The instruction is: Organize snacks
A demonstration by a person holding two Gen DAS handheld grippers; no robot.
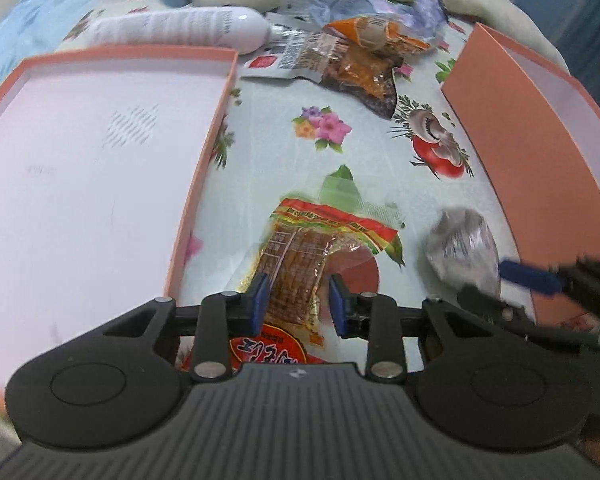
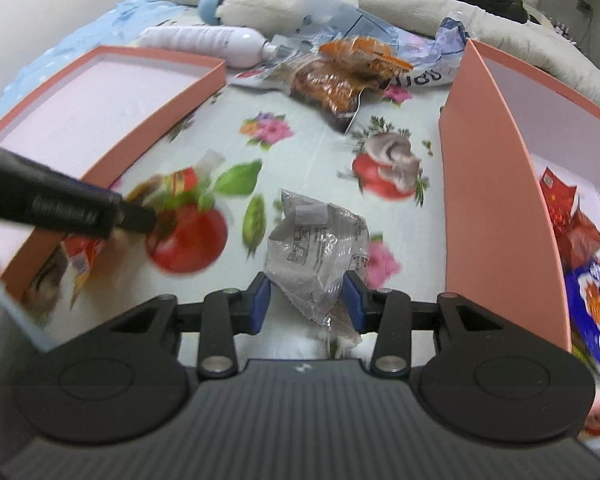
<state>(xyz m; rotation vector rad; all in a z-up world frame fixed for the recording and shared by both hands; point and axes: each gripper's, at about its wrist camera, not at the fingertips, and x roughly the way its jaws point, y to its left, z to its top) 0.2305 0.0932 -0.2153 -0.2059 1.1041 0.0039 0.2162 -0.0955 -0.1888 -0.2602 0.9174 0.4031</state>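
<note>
Both of my hand-held grippers tilt steeply down over the floral bed sheet point(image 1: 268, 128). My left hand-held gripper point(image 1: 298, 304) pinches a red-edged snack packet point(image 1: 300, 264); my right hand-held gripper point(image 2: 309, 300) pinches a clear crinkled wrapper point(image 2: 316, 248) beside the pink box point(image 2: 496, 200).

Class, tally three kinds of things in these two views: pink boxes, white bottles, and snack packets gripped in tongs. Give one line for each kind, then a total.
Pink boxes: 2
White bottle: 1
Packets gripped in tongs: 2, the red-and-yellow packet in the left tongs and the silver packet in the right tongs
Total: 5
</note>
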